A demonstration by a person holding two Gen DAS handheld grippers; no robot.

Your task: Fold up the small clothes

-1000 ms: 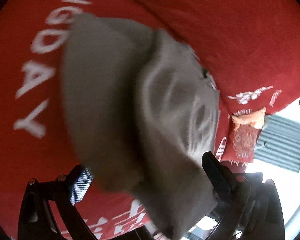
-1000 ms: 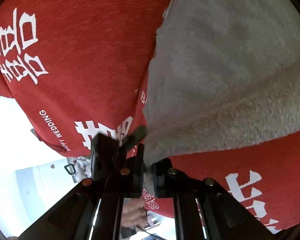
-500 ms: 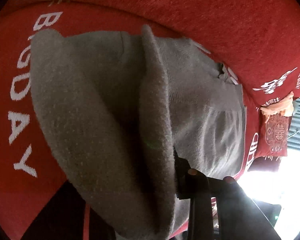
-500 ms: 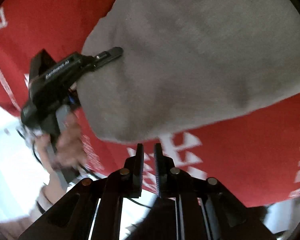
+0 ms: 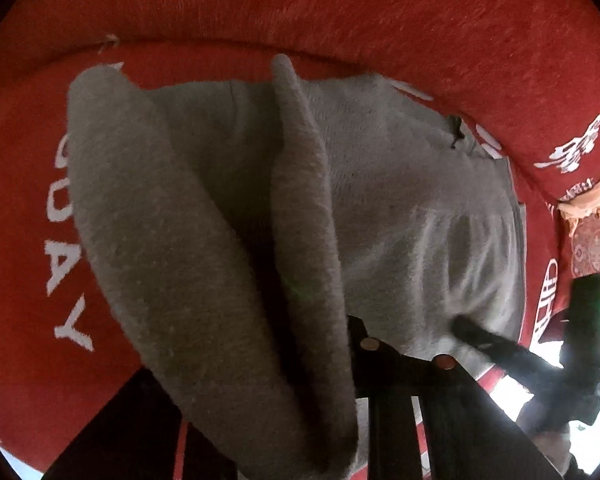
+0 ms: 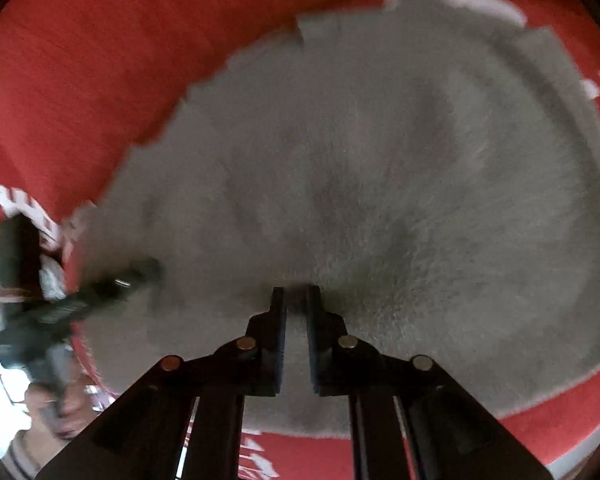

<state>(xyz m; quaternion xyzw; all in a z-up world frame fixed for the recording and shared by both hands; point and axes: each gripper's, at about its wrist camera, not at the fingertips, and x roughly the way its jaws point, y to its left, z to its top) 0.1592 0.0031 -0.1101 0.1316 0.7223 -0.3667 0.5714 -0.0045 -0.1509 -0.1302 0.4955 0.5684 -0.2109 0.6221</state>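
Observation:
A grey fleece garment (image 5: 400, 208) lies on a red cloth with white lettering (image 5: 340, 8). One fold of it (image 5: 300, 200) stands up and drapes over my left gripper (image 5: 324, 328). The jaws are closing with that fold pinched between them, and the left finger is hidden under fabric. In the right wrist view the left gripper (image 6: 144, 270) bites the garment's (image 6: 380, 160) left edge. My right gripper (image 6: 297, 290) points down into the middle of the garment, fingers almost together, with a nip of fabric at the tips. The left wrist view shows the right gripper (image 5: 460, 324) near the ribbed waistband.
The red cloth (image 6: 100, 60) stretches beyond the garment on all sides. An orange scrap (image 5: 592, 196) lies at its right edge, with bright floor beyond. A person's hand (image 6: 60, 404) holds the left gripper's handle at the lower left.
The left jaws went from wide open to closed on a raised fold. The right gripper left the garment's edge, swung over its middle and came down onto the fabric.

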